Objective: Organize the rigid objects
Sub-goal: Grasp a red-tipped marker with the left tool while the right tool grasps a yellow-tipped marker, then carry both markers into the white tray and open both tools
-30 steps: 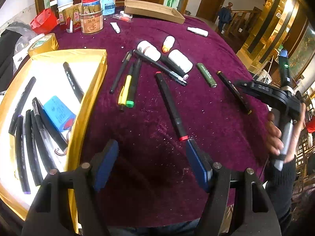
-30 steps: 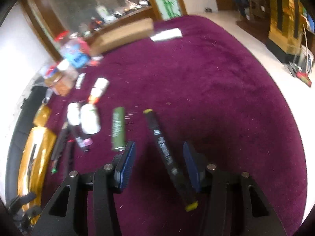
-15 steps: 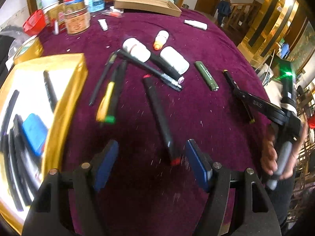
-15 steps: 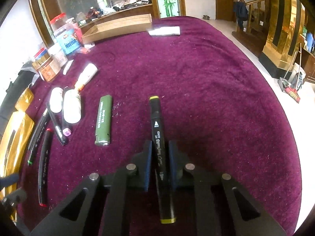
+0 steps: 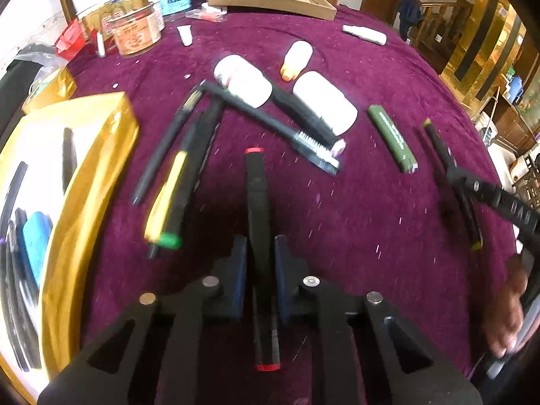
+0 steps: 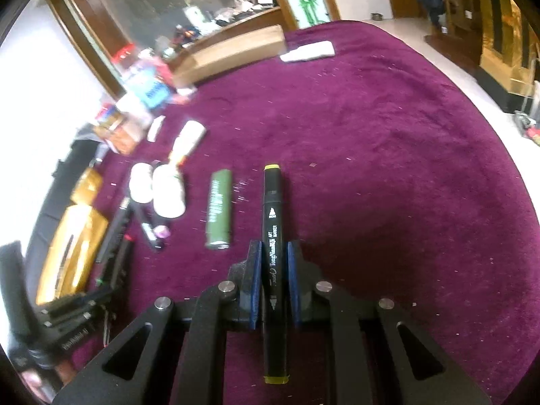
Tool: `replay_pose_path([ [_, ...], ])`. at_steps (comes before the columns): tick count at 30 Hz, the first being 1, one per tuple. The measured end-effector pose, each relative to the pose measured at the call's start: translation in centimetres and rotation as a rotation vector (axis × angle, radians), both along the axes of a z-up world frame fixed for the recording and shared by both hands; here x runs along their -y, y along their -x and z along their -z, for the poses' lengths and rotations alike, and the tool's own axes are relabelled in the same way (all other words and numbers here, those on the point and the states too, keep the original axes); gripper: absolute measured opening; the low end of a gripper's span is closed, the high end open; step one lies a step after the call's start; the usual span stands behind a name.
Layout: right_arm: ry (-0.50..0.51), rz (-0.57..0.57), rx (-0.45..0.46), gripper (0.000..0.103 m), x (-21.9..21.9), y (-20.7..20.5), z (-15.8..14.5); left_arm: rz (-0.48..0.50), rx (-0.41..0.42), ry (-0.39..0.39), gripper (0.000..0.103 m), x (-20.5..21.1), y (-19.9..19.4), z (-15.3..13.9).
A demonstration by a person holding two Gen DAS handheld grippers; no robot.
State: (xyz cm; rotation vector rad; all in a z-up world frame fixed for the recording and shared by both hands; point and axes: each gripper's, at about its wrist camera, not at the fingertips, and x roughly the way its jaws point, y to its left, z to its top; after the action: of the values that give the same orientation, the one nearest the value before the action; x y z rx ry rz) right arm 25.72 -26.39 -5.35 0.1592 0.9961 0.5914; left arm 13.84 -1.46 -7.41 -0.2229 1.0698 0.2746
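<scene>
Left gripper [image 5: 259, 253] jaws closing on red-capped marker [image 5: 257, 202], pads touching it, over purple tablecloth [image 5: 354, 219]. Right gripper [image 6: 274, 270] pinching yellow-capped marker [image 6: 272, 222] mid-barrel, beside green lighter [image 6: 219, 214].

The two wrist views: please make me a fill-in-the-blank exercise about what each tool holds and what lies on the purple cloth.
1. The left tool is closing on a black marker whose end caps are ____.
2. The right tool grips a black marker whose end caps are ____.
3. To the left of the right tool's marker lies a ____ lighter.
4. The blue object lies inside the ____ tray.

Missing words: red; yellow; green; gold
</scene>
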Motion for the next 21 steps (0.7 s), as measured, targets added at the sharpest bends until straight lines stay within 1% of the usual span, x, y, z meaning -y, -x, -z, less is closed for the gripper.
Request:
replay_pose_path([
  [2,-0.036,-0.026,0.005,0.013,-0.1,0.3,-0.3,-0.002,0.023,-0.013,0.012,0.0,1.6,0.1],
  [4,-0.079,-0.060,0.006,0.013,-0.3,0.6,-0.6,0.022,0.042,-0.040,0.012,0.5,3.2,0.2],
  [6,-0.124,-0.094,-0.005,0.013,-0.4,0.7,-0.7,0.017,0.049,-0.023,0.012,0.4,3.6,0.1],
  [9,-0.161,-0.128,0.029,0.013,-0.6,1.7,-1.5,-0.002,0.033,0.075,0.012,-0.5,4.0,-0.3],
  [10,-0.165,-0.134,0.040,0.013,-0.8,2.2,-1.8,-0.002,0.037,0.111,0.012,-0.8,4.4,-0.5],
  [13,-0.244,-0.186,0.034,0.013,-1.7,5.0,-2.9,0.003,0.071,0.179,0.012,-1.4,6.4,-1.9],
  [14,-0.262,-0.211,0.033,0.013,-2.6,6.5,-3.4,0.006,0.081,0.205,0.012,-1.5,7.2,-2.3],
  [15,-0.272,-0.228,0.032,0.013,-3.4,7.4,-3.8,0.018,0.098,0.247,0.012,-1.7,8.3,-2.9],
  [16,-0.289,-0.265,0.027,0.013,-4.7,8.6,-4.3,0.024,0.108,0.269,0.012,-1.9,9.1,-3.2],
  [19,-0.319,-0.358,0.020,0.013,-8.2,11.2,-5.3,0.022,0.141,0.303,0.012,-3.3,11.4,-4.7],
  [21,-0.320,-0.429,0.007,0.013,-11.6,12.8,-5.8,0.005,0.170,0.322,0.012,-4.9,12.6,-6.0],
])
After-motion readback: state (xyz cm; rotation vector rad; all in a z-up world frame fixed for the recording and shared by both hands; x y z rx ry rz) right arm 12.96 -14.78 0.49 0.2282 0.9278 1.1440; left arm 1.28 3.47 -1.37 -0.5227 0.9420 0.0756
